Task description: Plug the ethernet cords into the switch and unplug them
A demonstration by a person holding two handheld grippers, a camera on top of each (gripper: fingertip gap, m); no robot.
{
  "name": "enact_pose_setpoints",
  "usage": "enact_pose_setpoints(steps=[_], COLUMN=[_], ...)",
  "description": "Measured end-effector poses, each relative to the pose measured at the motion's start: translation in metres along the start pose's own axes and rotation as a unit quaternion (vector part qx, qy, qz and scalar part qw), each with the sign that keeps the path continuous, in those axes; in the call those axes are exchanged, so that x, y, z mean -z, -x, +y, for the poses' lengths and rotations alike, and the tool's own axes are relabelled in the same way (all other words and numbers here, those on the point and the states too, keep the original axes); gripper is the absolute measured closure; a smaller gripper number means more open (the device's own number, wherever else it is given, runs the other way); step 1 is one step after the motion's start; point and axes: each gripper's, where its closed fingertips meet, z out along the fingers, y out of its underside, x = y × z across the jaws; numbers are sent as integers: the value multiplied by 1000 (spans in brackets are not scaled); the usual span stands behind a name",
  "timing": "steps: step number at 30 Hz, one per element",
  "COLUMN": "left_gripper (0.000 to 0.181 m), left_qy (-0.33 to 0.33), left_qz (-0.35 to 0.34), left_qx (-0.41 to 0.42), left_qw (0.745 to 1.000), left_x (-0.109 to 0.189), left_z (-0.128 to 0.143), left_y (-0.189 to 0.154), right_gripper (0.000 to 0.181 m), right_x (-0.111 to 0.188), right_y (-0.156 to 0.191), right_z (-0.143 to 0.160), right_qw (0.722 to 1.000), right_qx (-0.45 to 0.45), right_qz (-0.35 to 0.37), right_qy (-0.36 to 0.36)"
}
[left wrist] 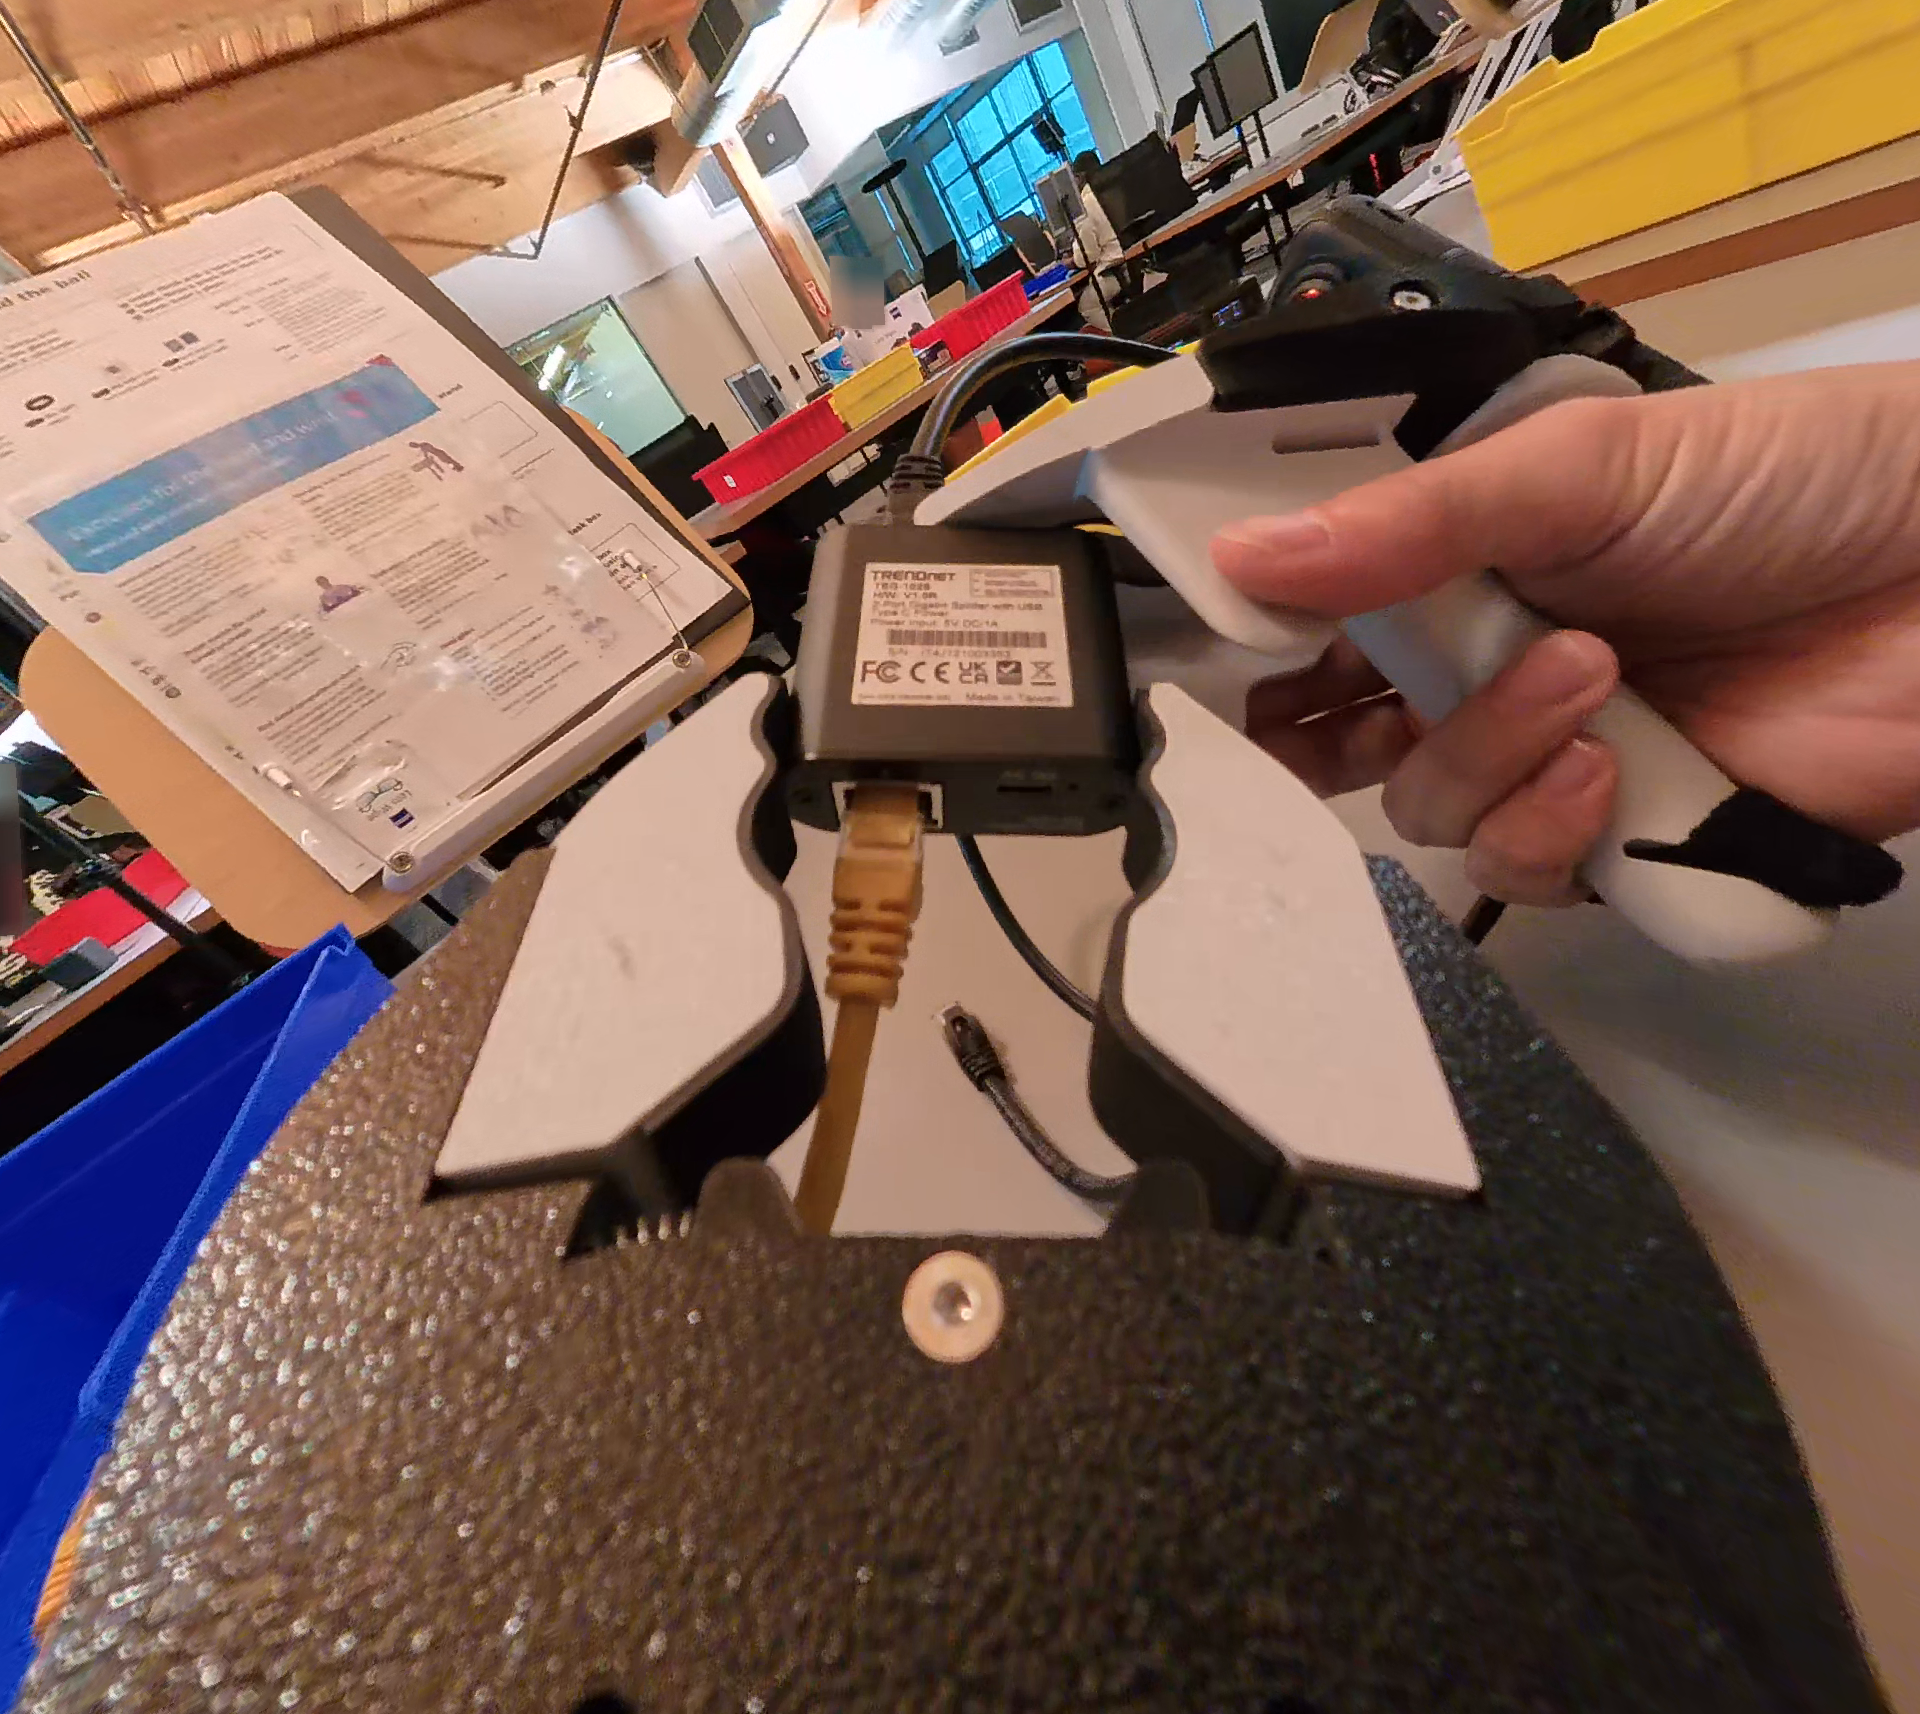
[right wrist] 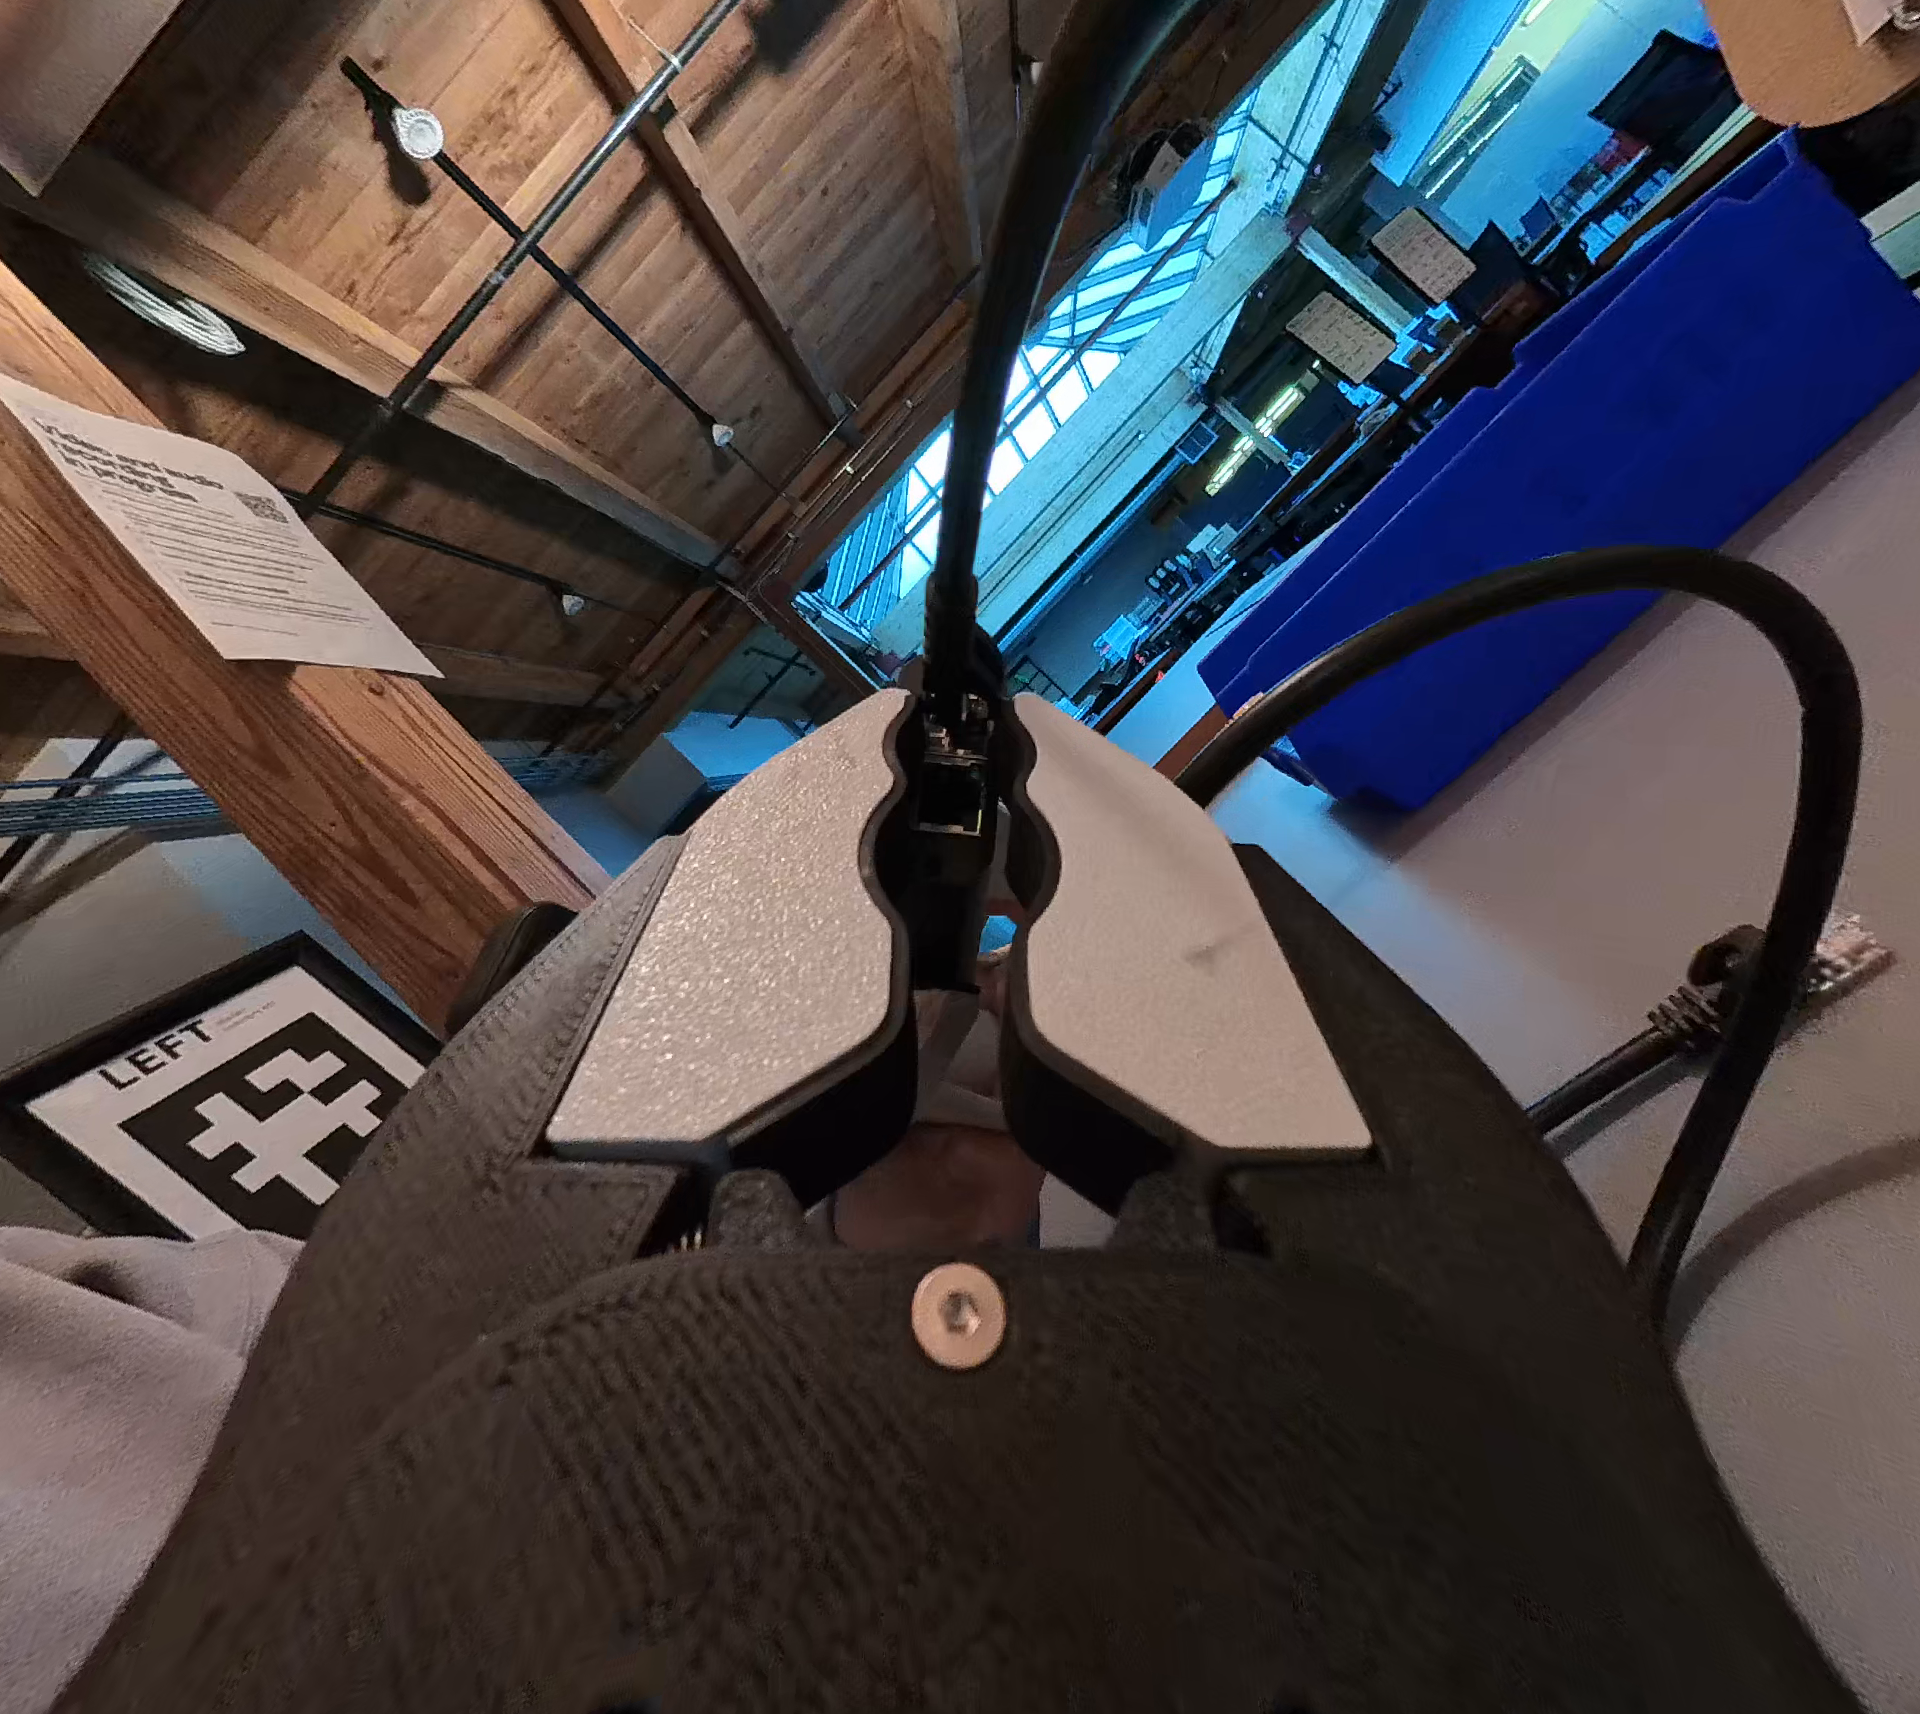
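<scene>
Switch (left wrist: 961,677) sits lifted off the tabletop, clamped between the left hand-held gripper (left wrist: 961,760) fingers, yellow cord (left wrist: 871,895) plugged in, black plug (left wrist: 975,1051) loose below. Your right hand-held gripper (right wrist: 951,781) is clenched on a black cord's connector (right wrist: 948,791); tug it off-axis and the latch may jam or the switch may twist out of the left grip.

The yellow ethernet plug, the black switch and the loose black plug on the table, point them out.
yellow ethernet plug (left wrist: 875,885), left wrist view, on its boot.
black switch (left wrist: 961,708), left wrist view, below its white label.
loose black plug (left wrist: 971,1046), left wrist view, on its connector head.
</scene>
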Motion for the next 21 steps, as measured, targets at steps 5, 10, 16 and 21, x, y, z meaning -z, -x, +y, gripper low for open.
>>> enact_pose_setpoints(steps=[5, 10, 16, 21], left_gripper=[120, 120, 120, 120], left_qy=[10, 14, 31, 29], left_qz=[-1, -12, -64, -62], left_qx=[-2, 11, -60, -15], left_qw=[1000, 1000, 996, 998], left_x=[0, -1, 2, 2], left_z=[7, 10, 11, 11], left_y=[-1, -1, 3, 4], right_gripper=[169, 170, 170, 172], right_x=[0, 0, -2, -4], right_y=[-4, -6, -5, -7], right_z=[4, 5, 7, 8], right_qw=[999, 998, 999, 996], right_qx=[30, 52, 26, 75], right_qz=[18, 29, 10, 27], right_qy=[18, 19, 23, 48])
